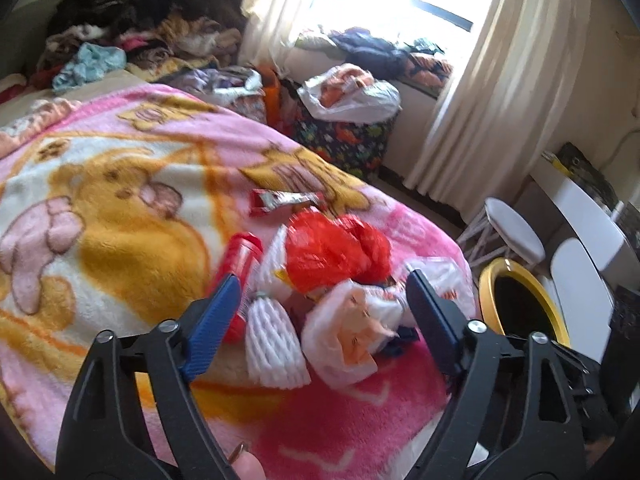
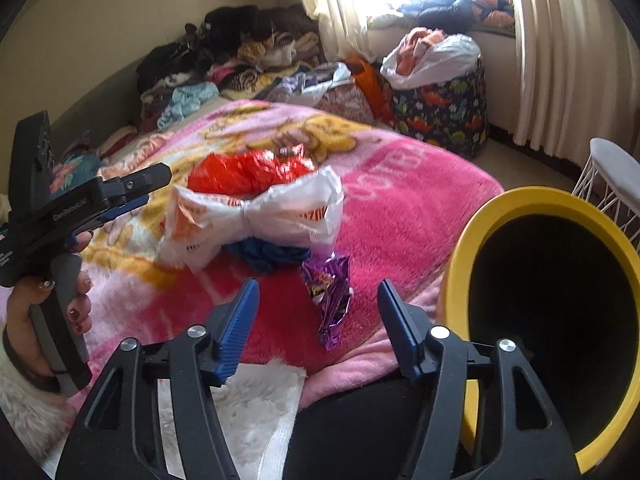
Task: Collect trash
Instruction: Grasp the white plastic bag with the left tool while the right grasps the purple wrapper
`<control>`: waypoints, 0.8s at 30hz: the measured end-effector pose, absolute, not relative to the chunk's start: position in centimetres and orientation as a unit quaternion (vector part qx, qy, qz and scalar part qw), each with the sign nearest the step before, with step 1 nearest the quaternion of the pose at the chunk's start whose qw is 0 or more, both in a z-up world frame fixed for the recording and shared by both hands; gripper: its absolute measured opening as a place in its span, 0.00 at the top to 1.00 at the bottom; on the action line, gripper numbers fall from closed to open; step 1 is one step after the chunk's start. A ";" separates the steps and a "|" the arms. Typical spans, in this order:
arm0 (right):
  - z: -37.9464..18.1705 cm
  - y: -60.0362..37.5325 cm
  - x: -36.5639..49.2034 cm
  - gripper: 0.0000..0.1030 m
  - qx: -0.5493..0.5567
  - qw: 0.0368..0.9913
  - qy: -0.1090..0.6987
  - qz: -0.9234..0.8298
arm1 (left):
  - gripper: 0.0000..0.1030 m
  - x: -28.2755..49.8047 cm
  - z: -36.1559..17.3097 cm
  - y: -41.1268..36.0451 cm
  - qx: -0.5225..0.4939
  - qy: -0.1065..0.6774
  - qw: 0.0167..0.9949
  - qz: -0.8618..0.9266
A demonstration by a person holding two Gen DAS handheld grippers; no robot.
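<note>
The trash lies in a loose heap on the bed's pink blanket, toward the corner nearest the yellow-rimmed bin, which stands just beside the bed's edge.

Largest is the white bag, knotted at its middle so it flares like a bow, with orange print on both lobes. It looks light, limp and a little slippery; the knot seems the surest place to pinch, since the loose film would likely slide or tear. Behind it, touching, sits the red bag, crumpled, thin and glossy, probably weightless, and any bunched fold should do. The white foam net is ribbed, soft and springy, and would squash under the pads. The red bottle, half hidden by the left finger, looks stiff and round, best taken across its body. Nearest the bed's edge, the purple wrapper is crinkled foil, light and slick; take it across its narrow middle.

The left gripper stands wide above the net and white bag, gripping nothing. The right gripper stands half-wide, empty, over the wrapper.
</note>
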State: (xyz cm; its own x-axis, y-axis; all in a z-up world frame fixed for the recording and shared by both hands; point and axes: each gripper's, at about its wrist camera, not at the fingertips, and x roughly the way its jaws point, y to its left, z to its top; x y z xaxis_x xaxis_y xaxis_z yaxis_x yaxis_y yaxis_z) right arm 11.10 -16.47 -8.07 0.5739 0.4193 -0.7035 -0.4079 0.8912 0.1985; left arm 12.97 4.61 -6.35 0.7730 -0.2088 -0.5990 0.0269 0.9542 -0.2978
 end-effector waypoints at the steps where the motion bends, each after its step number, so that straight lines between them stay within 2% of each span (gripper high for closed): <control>1: -8.3 -16.2 11.2 0.55 0.004 0.885 0.403 0.234 | 0.32 13.0 -6.5 4.4 -0.135 0.334 0.930 -0.069; 5: -9.2 -15.5 11.9 0.66 -0.002 0.877 0.421 0.230 | 0.38 13.3 -7.4 3.7 -0.131 0.353 0.922 -0.087; 9: -10.0 -15.1 12.4 0.89 -0.010 0.870 0.435 0.231 | 0.43 13.6 -8.2 3.2 -0.134 0.362 0.918 -0.091; 10: -10.2 -15.1 12.3 0.91 -0.011 0.869 0.436 0.232 | 0.43 13.7 -8.2 3.1 -0.135 0.363 0.917 -0.093; 14: -10.3 -15.1 12.1 0.91 -0.006 0.869 0.434 0.238 | 0.45 14.0 -8.6 2.8 -0.135 0.369 0.915 -0.095; 24: -9.9 -15.5 11.3 0.92 -0.001 0.869 0.426 0.251 | 0.66 14.2 -9.2 2.2 -0.137 0.381 0.909 -0.099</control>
State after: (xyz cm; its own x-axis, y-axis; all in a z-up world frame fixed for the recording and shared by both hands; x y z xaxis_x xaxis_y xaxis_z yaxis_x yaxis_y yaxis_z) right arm 11.28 -15.46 -9.94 0.5105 0.4354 -0.7415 -0.4369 0.8741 0.2124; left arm 14.16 2.17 -9.24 0.6904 -0.2831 -0.6658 0.0751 0.9433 -0.3233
